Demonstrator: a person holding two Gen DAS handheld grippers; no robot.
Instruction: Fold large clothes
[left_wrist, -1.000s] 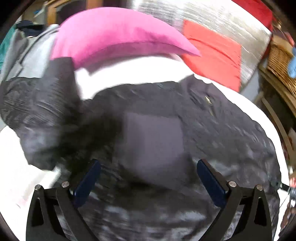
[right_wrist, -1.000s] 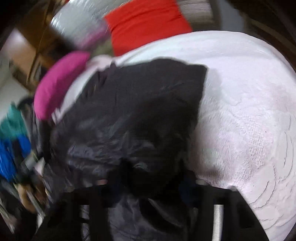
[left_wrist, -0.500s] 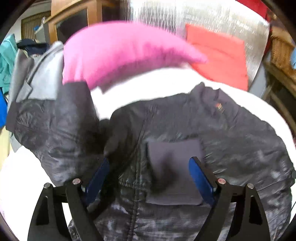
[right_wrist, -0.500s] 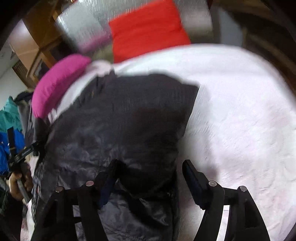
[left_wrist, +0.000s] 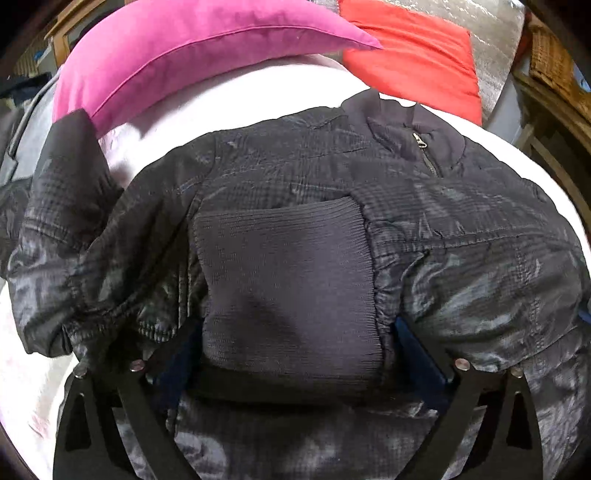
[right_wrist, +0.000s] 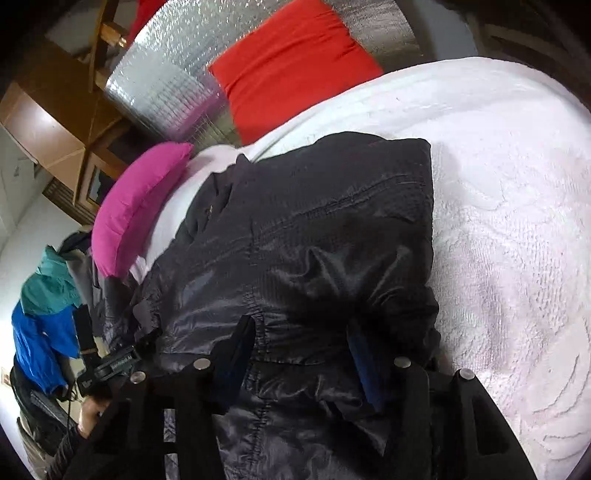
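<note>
With one sleeve now folded across the dark jacket mid-frame on the white bedspread, the left gripper has reopened wide astride the ribbed cuff, while the right gripper, half-open, has been closing around a fabric ridge.

jacket hem: cut off by the lower edge in both wrist views.
left tool fingertips: buried behind the ribbed cuff.
right tool grip: unclear whether pads press fabric.
bed foot edge: hidden under the jacket.
</note>
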